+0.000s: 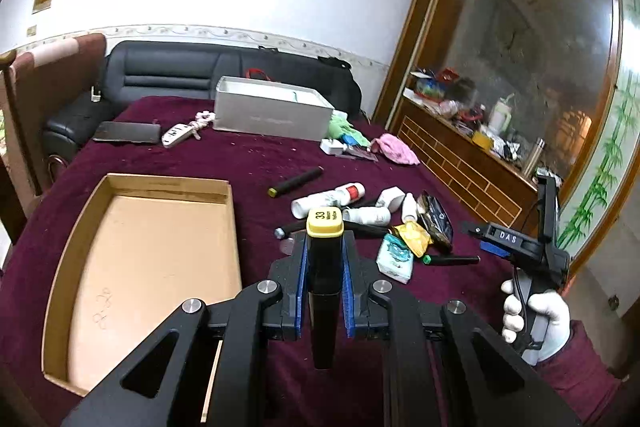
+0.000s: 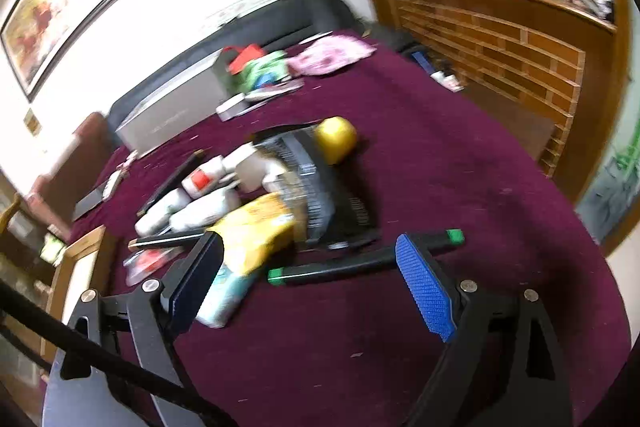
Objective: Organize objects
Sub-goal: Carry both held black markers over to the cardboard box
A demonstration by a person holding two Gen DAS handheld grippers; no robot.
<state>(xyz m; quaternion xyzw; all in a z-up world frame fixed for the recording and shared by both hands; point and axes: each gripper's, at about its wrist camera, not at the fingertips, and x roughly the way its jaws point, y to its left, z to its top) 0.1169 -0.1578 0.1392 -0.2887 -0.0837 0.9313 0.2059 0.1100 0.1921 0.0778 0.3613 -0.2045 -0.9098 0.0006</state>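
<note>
My left gripper (image 1: 325, 255) is shut on a black marker with a yellow cap (image 1: 324, 223), held above the maroon tablecloth just right of an open cardboard tray (image 1: 168, 183). A pile lies beyond it: white bottles (image 1: 328, 199), a yellow packet (image 1: 412, 237), a black packet (image 1: 436, 219) and a green-capped black marker (image 1: 452, 259). My right gripper (image 1: 480, 237), held by a white-gloved hand (image 1: 536, 315), hovers at the right. In the right wrist view the right gripper (image 2: 308, 247) stands open, its fingers either side of the green-capped marker (image 2: 340, 265), apart from it.
A white box (image 1: 272, 115), a pink cloth (image 1: 394, 149), a key fob (image 1: 178, 135) and another dark marker (image 1: 296, 181) lie farther back. A golden ball (image 2: 336, 139) sits behind the pile. A black sofa (image 1: 168, 75) and a wooden counter (image 1: 460, 155) border the table.
</note>
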